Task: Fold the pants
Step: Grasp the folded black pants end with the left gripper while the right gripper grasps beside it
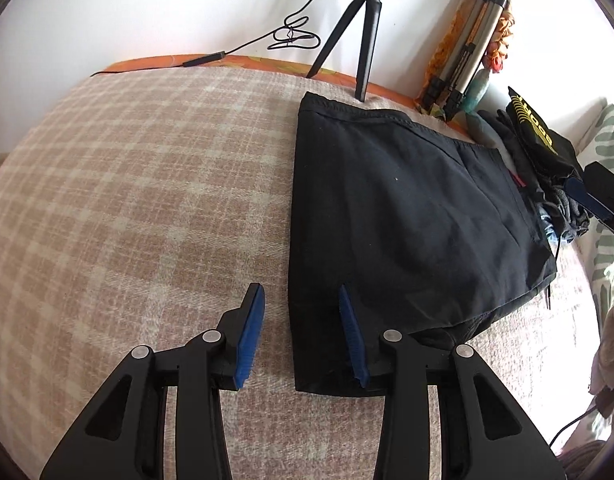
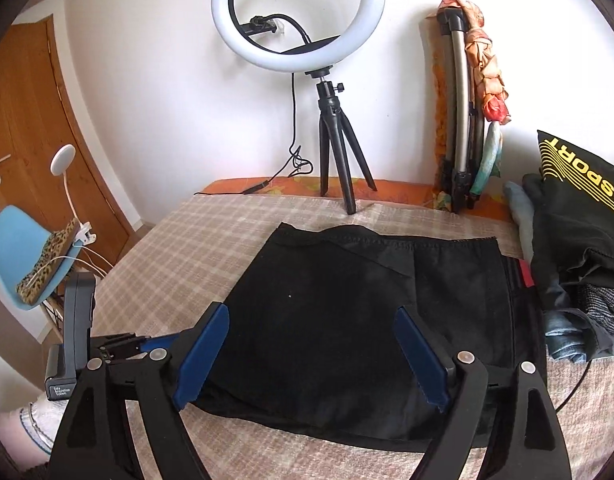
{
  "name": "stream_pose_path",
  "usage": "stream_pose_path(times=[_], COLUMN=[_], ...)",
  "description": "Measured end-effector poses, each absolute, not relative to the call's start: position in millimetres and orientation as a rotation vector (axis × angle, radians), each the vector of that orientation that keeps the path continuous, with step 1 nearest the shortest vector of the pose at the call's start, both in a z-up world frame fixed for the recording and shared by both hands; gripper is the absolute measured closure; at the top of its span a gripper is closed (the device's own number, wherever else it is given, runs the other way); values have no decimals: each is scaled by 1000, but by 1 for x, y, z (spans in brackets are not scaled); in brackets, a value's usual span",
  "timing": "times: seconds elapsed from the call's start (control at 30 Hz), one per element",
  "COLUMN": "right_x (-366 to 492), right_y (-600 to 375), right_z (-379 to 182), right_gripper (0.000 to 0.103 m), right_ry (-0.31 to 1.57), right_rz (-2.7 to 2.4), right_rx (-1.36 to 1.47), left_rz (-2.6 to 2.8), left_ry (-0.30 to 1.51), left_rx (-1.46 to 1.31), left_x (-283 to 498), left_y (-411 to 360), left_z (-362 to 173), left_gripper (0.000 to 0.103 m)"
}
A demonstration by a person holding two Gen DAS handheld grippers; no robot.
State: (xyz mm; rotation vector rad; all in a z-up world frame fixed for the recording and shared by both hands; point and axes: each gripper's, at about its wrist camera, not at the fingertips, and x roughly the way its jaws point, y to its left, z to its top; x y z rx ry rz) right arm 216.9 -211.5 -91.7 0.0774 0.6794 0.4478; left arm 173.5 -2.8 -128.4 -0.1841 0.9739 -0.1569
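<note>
1. Where the checked blanket (image 1: 147,184) covers the bed, the black pants (image 1: 407,216) lie flat as a folded rectangle, with the base of the small black tripod (image 2: 339,152) just beyond their far edge.
2. The left gripper (image 1: 303,300) stands at the near left corner of the pants with its jaws wide apart and nothing between them; one blue pad is over the blanket beside the pants, the other over the dark cloth. Whether that pad touches the cloth cannot be told.
3. The right gripper (image 2: 313,320) hovers over the near edge of the pants, its jaws spread wide and holding nothing, the fabric showing between its blue pads.
4. A white ring light (image 2: 299,16) sits on top of the tripod, behind the pants against the wall.
5. To the right of the pants is a heap of clothes (image 2: 579,280), topped by a black item printed "SPORT" in yellow, lying against their right edge.
6. A folded silver tripod (image 2: 463,112) leans on the wall behind that heap.
</note>
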Motion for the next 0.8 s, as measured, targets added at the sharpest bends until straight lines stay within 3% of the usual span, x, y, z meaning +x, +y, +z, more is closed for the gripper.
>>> stream_pose_path(times=[0.2, 0.33, 0.43, 0.53, 0.63, 0.8], right_x=[256, 288, 316, 339, 351, 361], right_y=[-153, -124, -100, -79, -64, -40], right_z=[-93, -103, -117, -139, -155, -170], right_gripper=[16, 16, 25, 37, 38, 38], right_ry=[856, 978, 1067, 1163, 1213, 1247], right_rz=[488, 508, 501, 438, 397, 340], right_rx=[-49, 24, 78, 65, 15, -112], left_rz=[-170, -214, -250, -251, -270, -319], left_ry=[970, 958, 962, 956, 946, 923], left_rx=[-398, -584, -626, -632, -677, -684], left_x=[166, 165, 166, 165, 163, 163], left_y=[13, 24, 24, 25, 32, 30], left_z=[-141, -147, -149, -148, -149, -145], left_gripper=[58, 58, 62, 75, 82, 83])
